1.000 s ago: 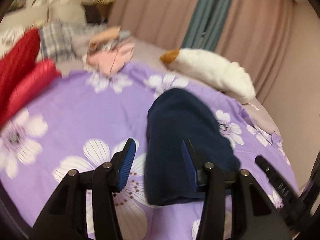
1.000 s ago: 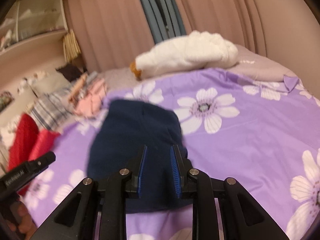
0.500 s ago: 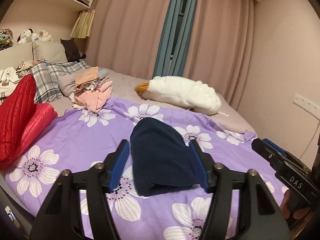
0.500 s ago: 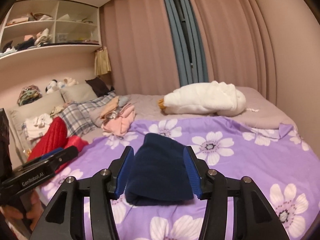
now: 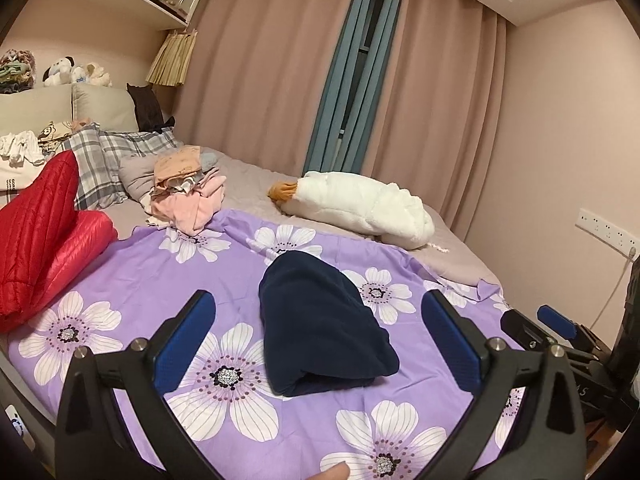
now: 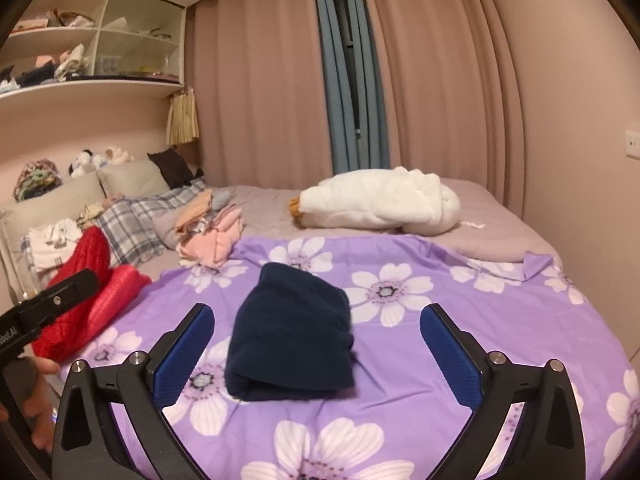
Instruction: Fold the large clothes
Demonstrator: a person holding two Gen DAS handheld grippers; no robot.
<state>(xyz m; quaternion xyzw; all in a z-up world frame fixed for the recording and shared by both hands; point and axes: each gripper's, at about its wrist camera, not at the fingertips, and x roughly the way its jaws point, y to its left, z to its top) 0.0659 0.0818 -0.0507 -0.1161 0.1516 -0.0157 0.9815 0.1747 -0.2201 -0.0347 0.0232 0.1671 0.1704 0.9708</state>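
Observation:
A navy garment lies folded in a thick bundle on the purple flowered sheet, its fold facing me. My left gripper hovers in front of it and above the sheet, jaws opening wide, the blue pads clear of the cloth. My right gripper stands the same way beside it, jaws opening, with nothing pressed between the pads. Each gripper shows at the edge of the other's view, held in a hand.
A red quilted jacket lies at the bed's left edge. A pile of pink clothes, plaid pillows and a white plush goose sit beyond the sheet. A wall runs along the right.
Both grippers drew back and rose from the navy garment. Their jaws went from narrow to wide open, and the garment stays folded on the sheet.

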